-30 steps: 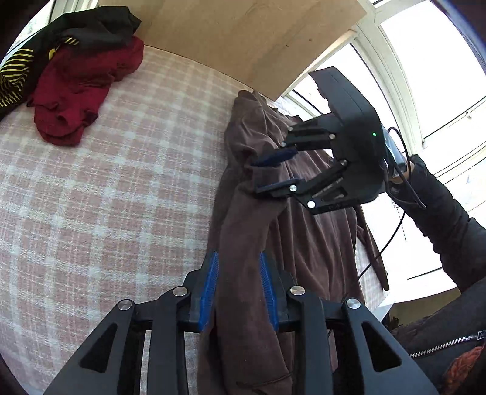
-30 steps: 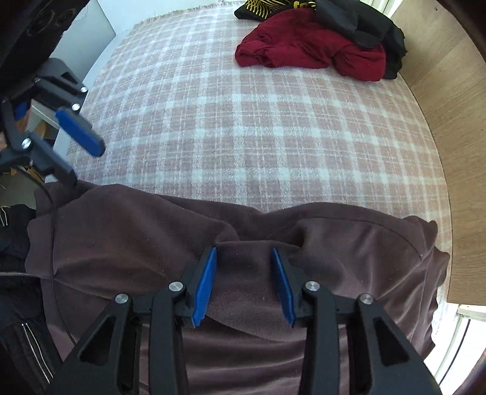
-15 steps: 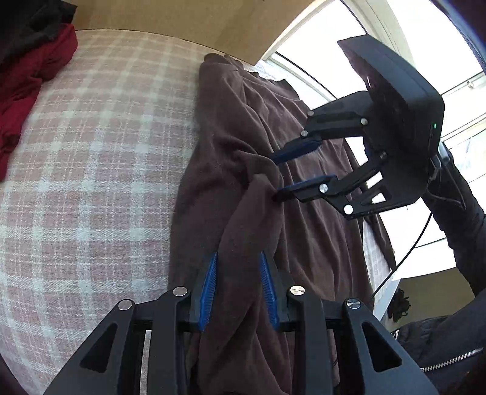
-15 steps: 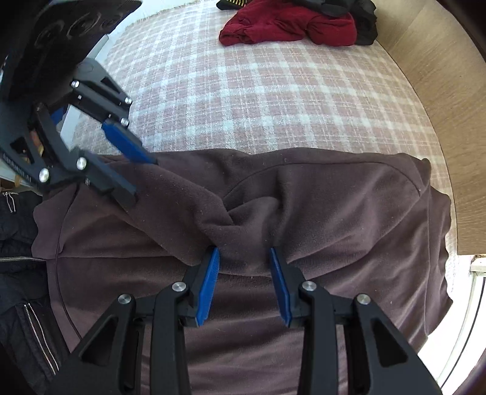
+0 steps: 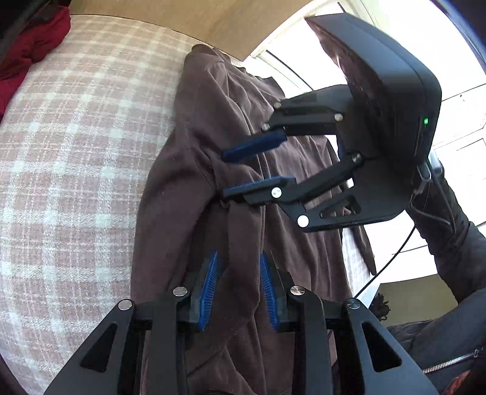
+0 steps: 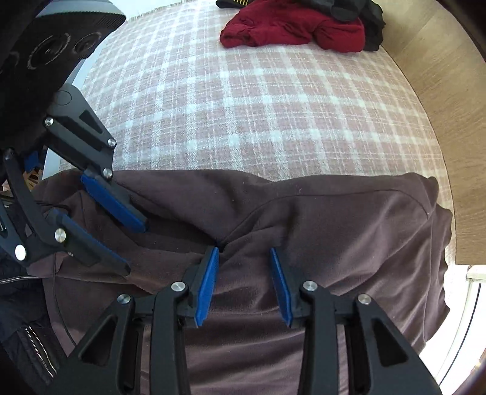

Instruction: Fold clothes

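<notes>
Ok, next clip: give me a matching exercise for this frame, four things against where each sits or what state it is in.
Things:
1. brown garment
2. red garment
3. left gripper
4. checked blanket

Descriptions:
A. bunched at the far edge, beside dark clothes
B. closed on a raised ridge of brown fabric
C. spread under all the clothes
D. stretched along the near edge, partly folded over

Pairs: 1-D, 2-A, 3-B, 4-C

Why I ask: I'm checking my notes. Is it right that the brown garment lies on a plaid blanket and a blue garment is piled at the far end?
Not quite: the pile at the far end is a red garment, not blue, as the right wrist view shows. The brown garment does lie on the plaid blanket.
</notes>
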A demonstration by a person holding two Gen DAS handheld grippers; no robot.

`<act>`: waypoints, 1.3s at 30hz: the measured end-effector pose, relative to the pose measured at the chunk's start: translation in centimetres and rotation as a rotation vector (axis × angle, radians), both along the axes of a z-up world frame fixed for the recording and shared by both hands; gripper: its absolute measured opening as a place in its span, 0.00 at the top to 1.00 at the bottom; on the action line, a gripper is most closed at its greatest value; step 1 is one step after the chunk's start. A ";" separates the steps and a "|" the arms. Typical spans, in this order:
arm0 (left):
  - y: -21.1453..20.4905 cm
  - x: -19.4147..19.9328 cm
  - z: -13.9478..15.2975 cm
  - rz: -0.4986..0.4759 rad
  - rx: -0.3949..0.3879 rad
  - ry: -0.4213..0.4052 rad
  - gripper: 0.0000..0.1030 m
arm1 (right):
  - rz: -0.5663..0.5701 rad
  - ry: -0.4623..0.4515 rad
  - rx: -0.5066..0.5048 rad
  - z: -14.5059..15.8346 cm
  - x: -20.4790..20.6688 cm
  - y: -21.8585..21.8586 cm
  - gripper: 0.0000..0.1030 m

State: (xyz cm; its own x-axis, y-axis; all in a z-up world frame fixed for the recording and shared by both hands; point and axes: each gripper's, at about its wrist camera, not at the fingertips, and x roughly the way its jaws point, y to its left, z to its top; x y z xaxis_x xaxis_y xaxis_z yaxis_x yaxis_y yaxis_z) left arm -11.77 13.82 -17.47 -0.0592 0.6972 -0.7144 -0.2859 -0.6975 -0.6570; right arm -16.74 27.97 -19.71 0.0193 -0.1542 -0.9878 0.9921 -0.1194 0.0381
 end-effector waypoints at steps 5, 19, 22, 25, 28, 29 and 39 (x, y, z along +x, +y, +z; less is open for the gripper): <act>1.1 -1.8 -2.1 0.014 0.029 -0.063 0.75 | -0.044 -0.001 -0.015 0.5 -0.8 1.3 0.66; -4.3 -3.8 1.0 0.226 -0.192 0.171 0.63 | -0.279 -0.001 -0.155 3.2 -6.2 4.0 0.58; -4.9 -3.9 0.8 0.211 -0.187 0.152 0.63 | -0.279 -0.030 -0.162 3.3 -6.1 4.5 0.58; -3.1 -3.3 0.2 0.140 -0.128 0.100 0.63 | -0.253 0.020 -0.160 2.7 -4.9 3.6 0.58; -0.7 -1.8 0.0 0.064 -0.121 0.101 0.63 | -0.256 0.052 -0.178 3.0 -4.3 3.3 0.58; 0.1 -1.4 -0.1 0.034 -0.119 0.102 0.63 | -0.256 0.054 -0.180 3.2 -4.3 3.3 0.58; -1.6 -2.5 -0.8 0.068 -0.050 0.039 0.59 | -0.488 -0.052 -0.218 3.0 -11.0 4.4 0.58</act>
State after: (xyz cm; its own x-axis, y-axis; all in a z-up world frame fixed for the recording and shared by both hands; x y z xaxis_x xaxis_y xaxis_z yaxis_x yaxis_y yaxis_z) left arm -14.26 12.22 -18.30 -0.1334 0.6546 -0.7441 -0.2617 -0.7475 -0.6106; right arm -27.74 32.38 -16.72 -0.0581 -0.3594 -0.9314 0.8197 -0.5497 0.1610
